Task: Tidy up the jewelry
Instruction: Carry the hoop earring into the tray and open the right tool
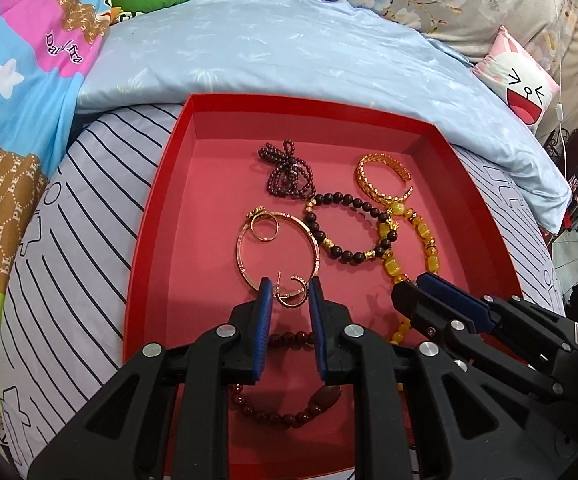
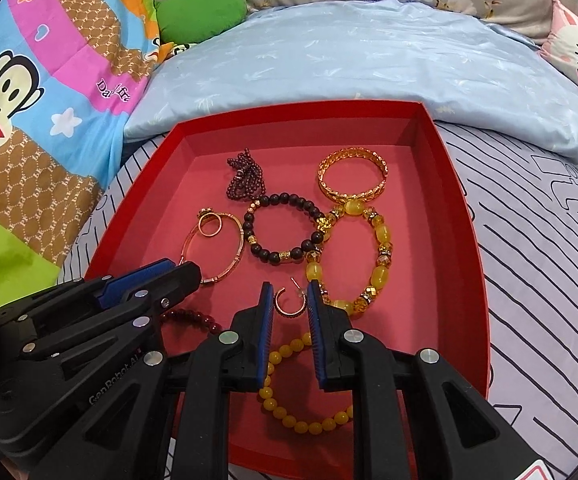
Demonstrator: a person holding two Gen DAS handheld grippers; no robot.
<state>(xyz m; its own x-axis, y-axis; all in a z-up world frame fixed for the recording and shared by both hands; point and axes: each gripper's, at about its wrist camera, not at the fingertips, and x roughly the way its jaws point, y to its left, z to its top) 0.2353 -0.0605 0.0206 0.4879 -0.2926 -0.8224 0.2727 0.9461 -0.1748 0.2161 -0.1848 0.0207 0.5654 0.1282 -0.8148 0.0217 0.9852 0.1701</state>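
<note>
A red tray [image 1: 151, 216] [image 2: 465, 216] on the bed holds several pieces of jewelry. My left gripper [image 1: 289, 288] is open over the tray, its blue pads either side of a rose-gold hoop earring [image 1: 291, 296]. My right gripper [image 2: 288, 290] is open around a hoop earring [image 2: 287, 304]. Beyond lie a thin rose-gold bangle [image 1: 279, 240] with a ring [image 1: 265, 228], a dark bead bracelet [image 1: 349, 232], a gold cuff [image 1: 383, 180], an amber bead bracelet [image 2: 349, 256] and a dark red bead strand [image 1: 287, 172]. A red bead bracelet [image 1: 285, 408] lies under the left gripper, a yellow one [image 2: 301, 408] under the right.
The tray rests on a striped sheet [image 1: 69, 240]. A pale blue pillow [image 1: 289, 52] lies behind it, a colourful quilt [image 1: 13, 92] to the left, and a cartoon cushion [image 1: 517, 84] at the far right. Each gripper shows in the other's view: the right one [image 1: 409, 286], the left one [image 2: 187, 272].
</note>
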